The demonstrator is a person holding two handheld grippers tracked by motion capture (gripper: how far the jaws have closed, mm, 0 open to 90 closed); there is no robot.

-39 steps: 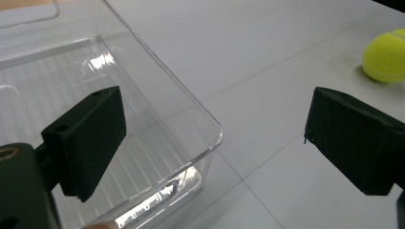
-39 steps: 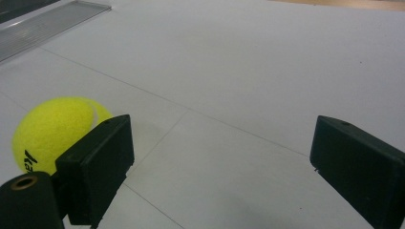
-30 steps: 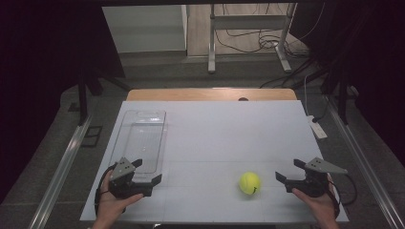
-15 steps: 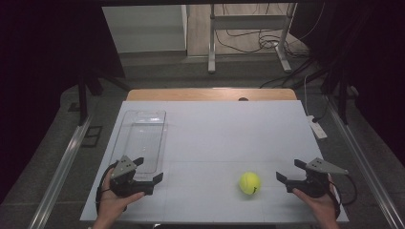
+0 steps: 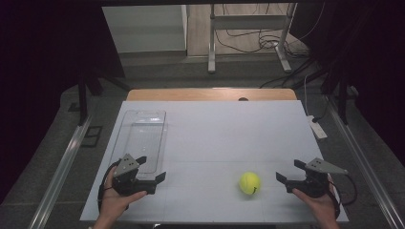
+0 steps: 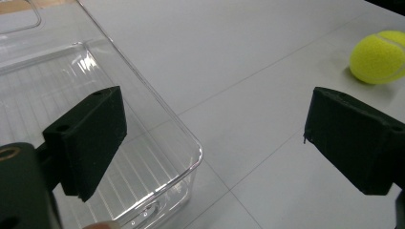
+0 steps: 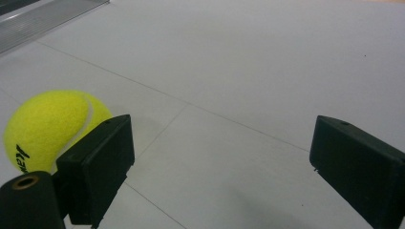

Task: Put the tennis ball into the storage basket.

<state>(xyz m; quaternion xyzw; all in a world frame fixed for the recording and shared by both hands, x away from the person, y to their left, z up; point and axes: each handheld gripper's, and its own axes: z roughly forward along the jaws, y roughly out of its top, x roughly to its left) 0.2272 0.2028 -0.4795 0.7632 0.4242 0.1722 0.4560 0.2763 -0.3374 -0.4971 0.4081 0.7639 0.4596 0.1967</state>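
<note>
The tennis ball (image 5: pixel 250 182) rests on the worktop (image 5: pixel 229 133), at 9 o'clock of the right hand-held gripper (image 5: pixel 289 174), whose jaws stand wide and empty. The left hand-held gripper (image 5: pixel 152 169), also wide, straddles the clear tray (image 5: pixel 143 138) corner. Centre the ball between the right jaws before closing.

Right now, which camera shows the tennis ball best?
The high view: the whole tennis ball lies unobstructed on the table. The right gripper view hides part of it behind a finger; the left gripper view crops it at the edge.

High view looks down from above; both low, close gripper views share the tennis ball (image 6: pixel 379 56).
</note>
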